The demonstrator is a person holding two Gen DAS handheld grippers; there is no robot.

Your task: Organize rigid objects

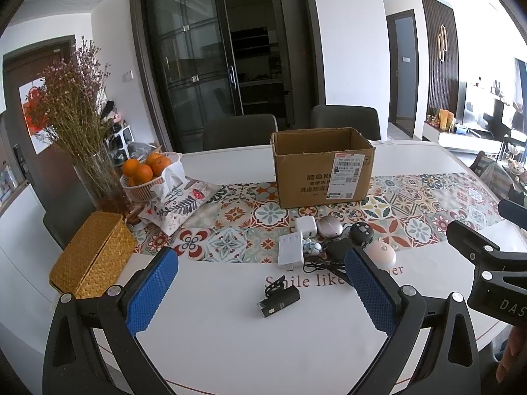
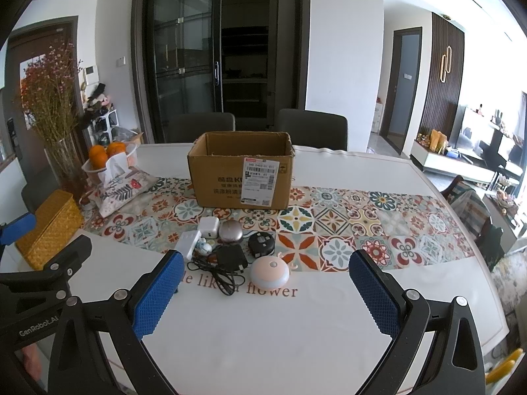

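hovering over table [image 1: 230,345] | left gripper [image 1: 260,289] apart | right gripper [image 2: 263,291] apart | cardboard box [image 2: 242,177] upright

Matt corrugated cardboard box [image 2: 242,171] with paper label; woven wicker basket [image 1: 94,258]; glossy white table [image 2: 263,329]; textured blue rubbery fingers [image 1: 151,291].

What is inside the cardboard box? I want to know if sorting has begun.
Only bare inner walls of the cardboard box show near its open top. Its front wall hides the floor, so contents cannot be ruled out.
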